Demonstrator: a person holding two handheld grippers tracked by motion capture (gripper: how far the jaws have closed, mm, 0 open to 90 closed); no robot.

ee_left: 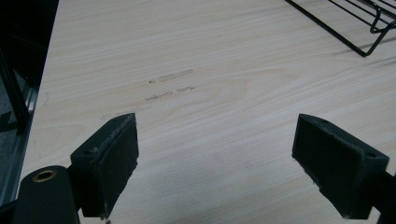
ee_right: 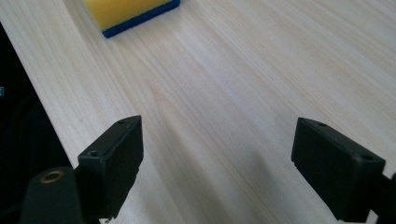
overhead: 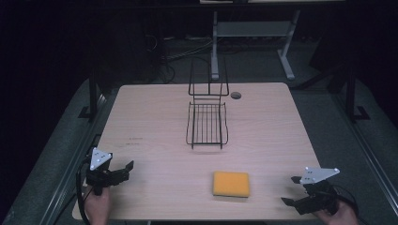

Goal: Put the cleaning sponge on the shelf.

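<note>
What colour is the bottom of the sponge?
The sponge is yellow on top with a blue bottom layer, clearest in the right gripper view.

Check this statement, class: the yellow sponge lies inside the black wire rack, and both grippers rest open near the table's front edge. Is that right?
Not quite. The high view shows the yellow sponge lying flat on the table, apart from the black wire rack and nearer the person. The rest holds: the left gripper and right gripper are open near the front edge.
</note>
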